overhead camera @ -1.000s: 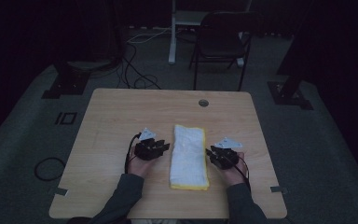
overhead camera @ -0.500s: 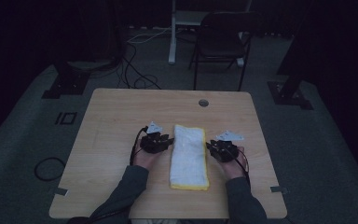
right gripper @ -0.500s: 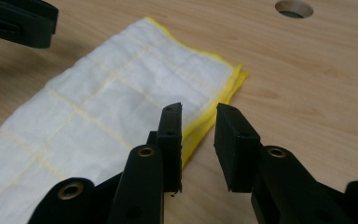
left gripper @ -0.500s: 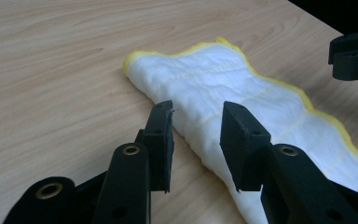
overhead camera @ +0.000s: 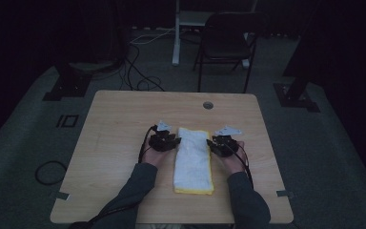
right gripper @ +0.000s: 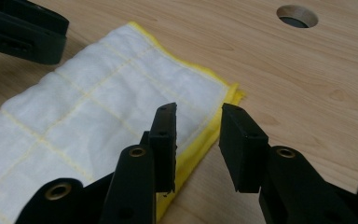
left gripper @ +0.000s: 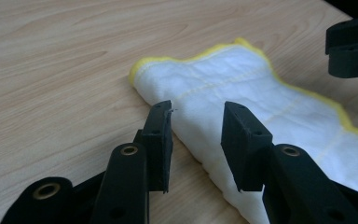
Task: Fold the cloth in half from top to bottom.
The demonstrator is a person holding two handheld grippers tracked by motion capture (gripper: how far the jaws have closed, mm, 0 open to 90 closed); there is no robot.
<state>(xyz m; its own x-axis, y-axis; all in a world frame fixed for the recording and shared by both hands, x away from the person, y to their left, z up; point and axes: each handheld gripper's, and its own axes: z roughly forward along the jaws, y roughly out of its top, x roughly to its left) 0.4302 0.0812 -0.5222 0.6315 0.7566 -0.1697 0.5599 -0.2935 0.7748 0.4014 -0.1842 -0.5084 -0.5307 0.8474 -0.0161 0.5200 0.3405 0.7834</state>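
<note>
A folded white towel (overhead camera: pixel 193 160) with yellow edging lies lengthwise in the middle of the wooden table (overhead camera: pixel 124 119). My left gripper (overhead camera: pixel 175 141) is at the towel's left side near its far end. In the left gripper view the gripper (left gripper: pixel 197 112) is open, astride the folded edge of the towel (left gripper: pixel 242 88), and the pads do not press on it. My right gripper (overhead camera: pixel 211 143) is at the right side, opposite. Its jaws have just been opening. In the right gripper view the gripper (right gripper: pixel 198 114) hangs open over the yellow hem of the towel (right gripper: pixel 98 102).
A round cable hole (overhead camera: pixel 208 105) sits in the table's far edge, beyond the towel. A dark chair (overhead camera: pixel 226 45) stands behind the table, and cables (overhead camera: pixel 140 71) lie on the floor at the back left. Bare wood stretches on both sides of the towel.
Both grippers have slid along the towel's sides toward its far end and drawn in closer to its edges. The towel has stayed in place.
</note>
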